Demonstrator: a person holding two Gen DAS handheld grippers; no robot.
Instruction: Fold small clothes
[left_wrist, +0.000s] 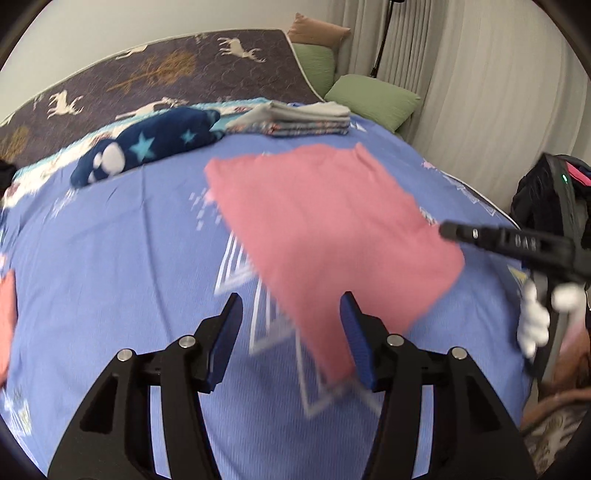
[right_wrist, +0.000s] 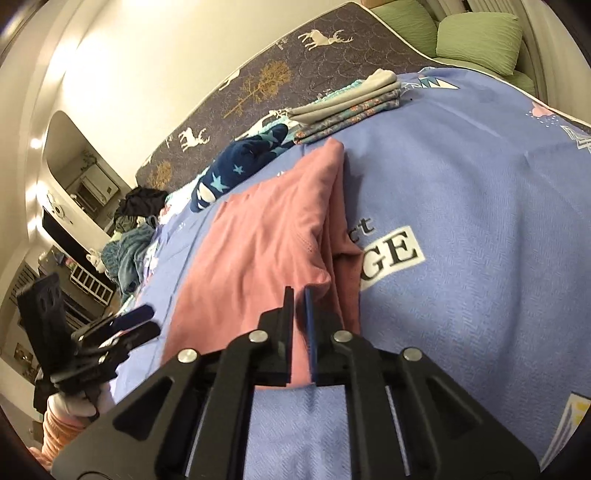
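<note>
A pink garment (left_wrist: 325, 221) lies spread on the blue printed bedsheet (left_wrist: 110, 258), blurred in the left wrist view. My left gripper (left_wrist: 291, 306) is open just above the sheet. The garment's near corner hangs between the left gripper's fingers, close to the right pad, and neither pad presses on it. My right gripper (left_wrist: 448, 230) reaches in from the right at the garment's edge. In the right wrist view my right gripper (right_wrist: 298, 295) is shut on a raised fold of the pink garment (right_wrist: 258, 240). The left gripper (right_wrist: 144, 321) shows at the far left.
A stack of folded clothes (left_wrist: 295, 118) and a navy star-print fleece item (left_wrist: 147, 147) lie at the back of the bed. Another pink piece (left_wrist: 5, 314) shows at the left edge. Green pillows (left_wrist: 373, 99) sit back right. A heap of clothes (right_wrist: 136, 206) lies at the far end.
</note>
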